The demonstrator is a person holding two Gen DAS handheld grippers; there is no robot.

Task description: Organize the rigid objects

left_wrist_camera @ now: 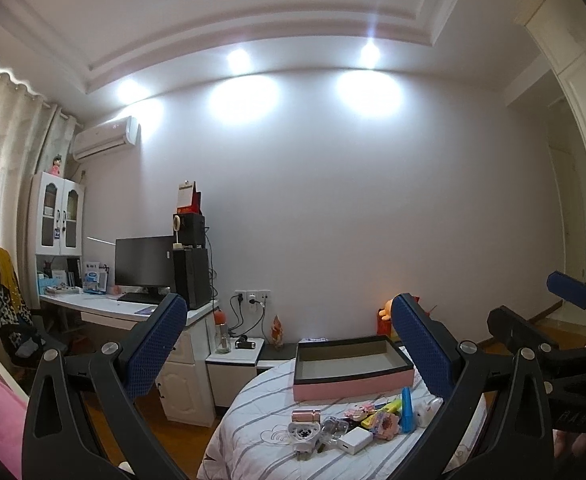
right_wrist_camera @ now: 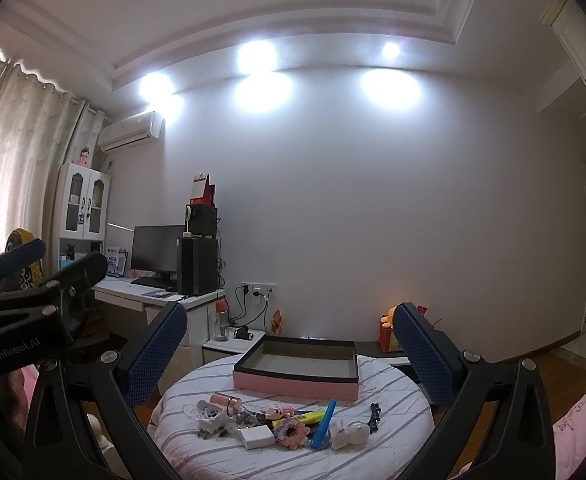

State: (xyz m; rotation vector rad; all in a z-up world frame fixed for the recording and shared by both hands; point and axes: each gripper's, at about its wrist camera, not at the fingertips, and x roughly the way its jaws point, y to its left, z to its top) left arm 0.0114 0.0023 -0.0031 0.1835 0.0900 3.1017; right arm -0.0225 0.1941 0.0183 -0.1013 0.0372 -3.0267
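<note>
Hovering over a striped bed (right_wrist_camera: 393, 420): two sets of tongs, both spread wide, nothing between the pads.

Left tongs (left_wrist_camera: 289, 332) and right tongs (right_wrist_camera: 291, 336) level, clear of all items. Pink box (right_wrist_camera: 297, 384), black rim, open top, at the bed's far side. Nearer, a loose cluster: white charger (right_wrist_camera: 257, 437), blue pen (right_wrist_camera: 323, 424), yellow highlighter (right_wrist_camera: 311, 415), white rabbit figure (right_wrist_camera: 347, 433), rose-gold cylinder (right_wrist_camera: 227, 401), black clip (right_wrist_camera: 375, 416).

The bed (right_wrist_camera: 393, 412) wears soft striped cloth. The pink box (right_wrist_camera: 293, 386) looks like matt cardboard, its dark rim (right_wrist_camera: 313, 342) dull too. The white charger (right_wrist_camera: 257, 437) is smooth plastic, and the rose-gold cylinder (right_wrist_camera: 225, 401) gleams (metallic, apparently). The tongs' blue pads (right_wrist_camera: 155, 354) are dimpled, rubbery.
</note>
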